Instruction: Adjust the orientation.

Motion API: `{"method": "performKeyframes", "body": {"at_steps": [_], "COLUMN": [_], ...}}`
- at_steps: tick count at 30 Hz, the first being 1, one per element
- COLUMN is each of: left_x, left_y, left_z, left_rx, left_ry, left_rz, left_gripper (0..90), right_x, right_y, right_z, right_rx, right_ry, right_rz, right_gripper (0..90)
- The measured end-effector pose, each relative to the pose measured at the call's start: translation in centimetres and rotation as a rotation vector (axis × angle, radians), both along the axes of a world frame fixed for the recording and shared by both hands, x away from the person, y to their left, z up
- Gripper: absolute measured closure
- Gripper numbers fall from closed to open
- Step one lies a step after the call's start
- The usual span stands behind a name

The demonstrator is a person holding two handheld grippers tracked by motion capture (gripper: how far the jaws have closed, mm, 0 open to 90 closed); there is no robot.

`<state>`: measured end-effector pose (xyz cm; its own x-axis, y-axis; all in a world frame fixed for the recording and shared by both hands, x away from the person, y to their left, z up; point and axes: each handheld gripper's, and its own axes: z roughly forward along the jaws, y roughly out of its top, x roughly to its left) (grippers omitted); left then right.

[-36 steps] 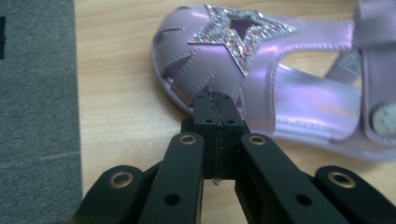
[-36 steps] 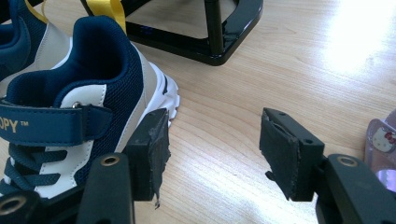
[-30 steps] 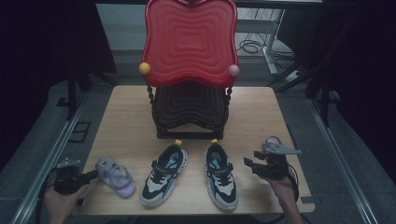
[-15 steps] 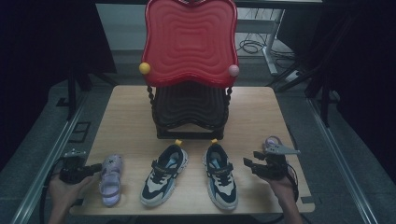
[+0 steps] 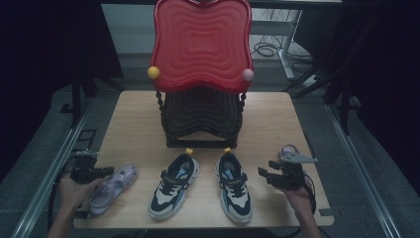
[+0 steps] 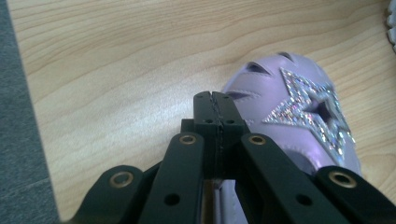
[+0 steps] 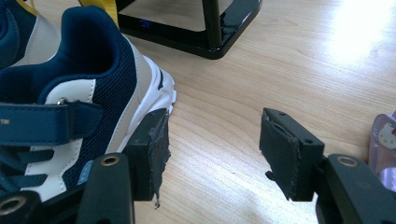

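Observation:
A lilac shoe with a glitter star lies at the table's front left, toe pointing up and right. My left gripper is at its heel end; in the left gripper view the jaws are pressed together over the shoe, pinching its thin rear edge. My right gripper stands open at the front right, with bare wood between its pads. Its left pad is close beside the right navy-and-white sneaker.
Two navy-and-white sneakers stand side by side at front centre. A second lilac shoe lies just behind my right gripper. A red wavy chair back on a black base stands mid-table.
My left gripper has moved right and away from me, and the lilac shoe has swung round with it: its toe pointed right and toward me, and now points right and away. The right gripper has kept still.

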<state>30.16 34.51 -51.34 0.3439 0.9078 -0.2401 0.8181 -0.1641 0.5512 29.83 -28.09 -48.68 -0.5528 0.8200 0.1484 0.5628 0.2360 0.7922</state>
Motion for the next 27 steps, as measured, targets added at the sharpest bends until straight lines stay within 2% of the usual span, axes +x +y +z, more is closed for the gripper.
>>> {"method": "performKeyframes", "body": {"at_steps": [3,5,8,9,10,11,13,15,16,20,24,27], "left_x": [-0.2,-0.8,-2.0,-2.4,-2.7,-3.1,-3.7,-4.1,-4.3,-5.0,-5.0,-4.8], "left_y": [0.1,0.0,-0.2,-0.3,-0.5,-0.8,-1.5,-2.5,-3.0,-5.4,-6.5,-6.8], "left_z": [0.3,1.0,2.7,3.4,4.1,4.8,6.0,7.0,7.3,7.9,7.6,7.5], "left_rx": [-0.005,-0.01,-0.003,-0.002,-0.006,-0.013,-0.037,-0.045,-0.047,-0.076,-0.088,-0.119], "left_ry": [-0.02,-0.061,-0.138,-0.163,-0.188,-0.214,-0.251,-0.277,-0.288,-0.32,-0.306,-0.304], "left_rz": [0.008,0.021,0.028,0.024,0.019,0.017,0.021,0.017,0.013,-0.006,-0.02,-0.019], "left_gripper": [86.3,85.1,77.4,77.4,71.7,71.7,61.1,58.5,55.0,55.2,54.8,54.6], "right_x": [0.2,0.3,0.3,0.3,0.3,0.3,0.2,0.2,0.2,0.1,-0.1,-0.1], "right_y": [0.3,0.5,0.9,0.9,1.0,1.0,1.1,1.1,1.0,0.8,0.7,0.9], "right_z": [0.1,0.3,0.5,0.5,0.6,0.6,0.8,0.9,0.8,0.8,0.9,0.8], "right_rx": [-0.003,0.0,-0.009,-0.009,-0.01,-0.01,-0.007,-0.006,-0.007,-0.014,-0.004,-0.013], "right_ry": [0.0,-0.004,-0.014,-0.014,-0.021,-0.021,-0.03,-0.032,-0.033,-0.031,-0.043,-0.042], "right_rz": [0.005,0.01,0.019,0.019,0.022,0.022,0.031,0.033,0.037,0.049,0.073,0.093], "right_gripper": [43.2,43.2,43.2,43.2,43.2,43.2,43.3,43.3,43.3,43.3,43.4,43.4]}}
